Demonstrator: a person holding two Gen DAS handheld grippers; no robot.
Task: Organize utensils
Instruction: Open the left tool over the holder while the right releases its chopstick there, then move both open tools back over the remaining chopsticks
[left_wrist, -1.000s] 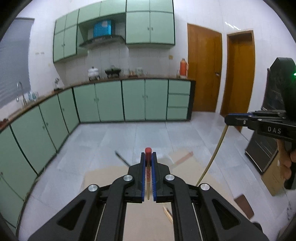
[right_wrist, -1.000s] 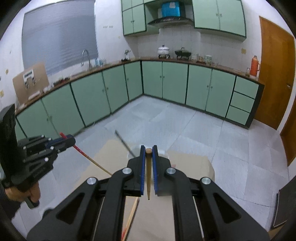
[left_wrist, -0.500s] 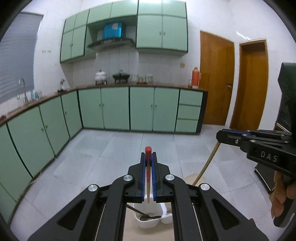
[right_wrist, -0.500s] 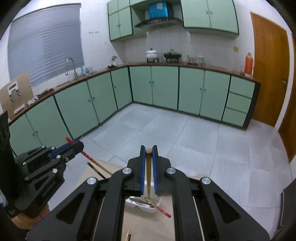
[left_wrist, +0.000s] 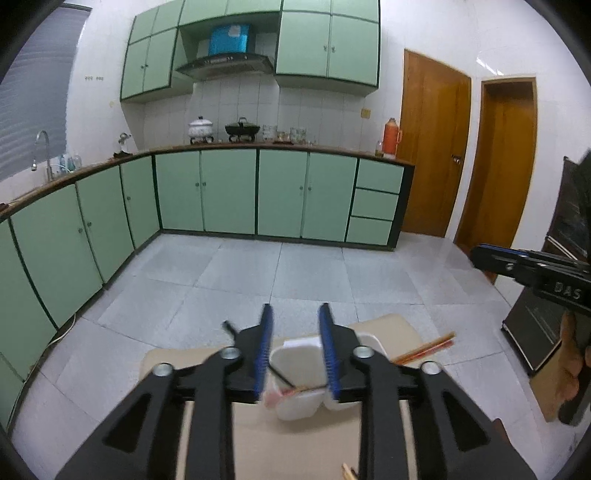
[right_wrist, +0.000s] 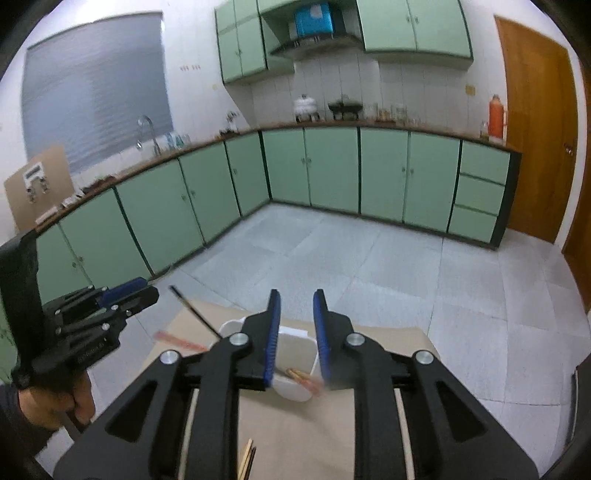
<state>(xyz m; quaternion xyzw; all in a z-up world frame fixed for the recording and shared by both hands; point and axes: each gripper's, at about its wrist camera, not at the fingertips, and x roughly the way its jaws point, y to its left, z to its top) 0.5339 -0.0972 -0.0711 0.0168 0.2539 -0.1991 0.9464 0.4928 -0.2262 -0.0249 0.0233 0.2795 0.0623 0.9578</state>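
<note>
Both grippers just let go. Half a second back each one was pinched on a chopstick, and now the left gripper (left_wrist: 295, 347) and the right gripper (right_wrist: 297, 334) both have their jaws spread with nothing between them. So both sticks are dropped off, which I'd call that round of sorting done.

Going left to right in the left view: a black stick (left_wrist: 277, 376) leans out of the white container (left_wrist: 295, 406) toward 10 o'clock, a red-tipped chopstick (left_wrist: 308, 387) lies across the container's inside, and a reddish pair (left_wrist: 424, 347) pokes over its rim toward 2 o'clock. The container sits on the tan table (left_wrist: 295, 443), right under the open jaws.

My count: one container with at least two sections, one black stick, about three reddish or wooden chopsticks in or on it (blurry, so don't quote me), plus a couple of loose wooden ends (right_wrist: 246, 458) still on the table at 6 o'clock. Those look like what's left to grab.
</note>
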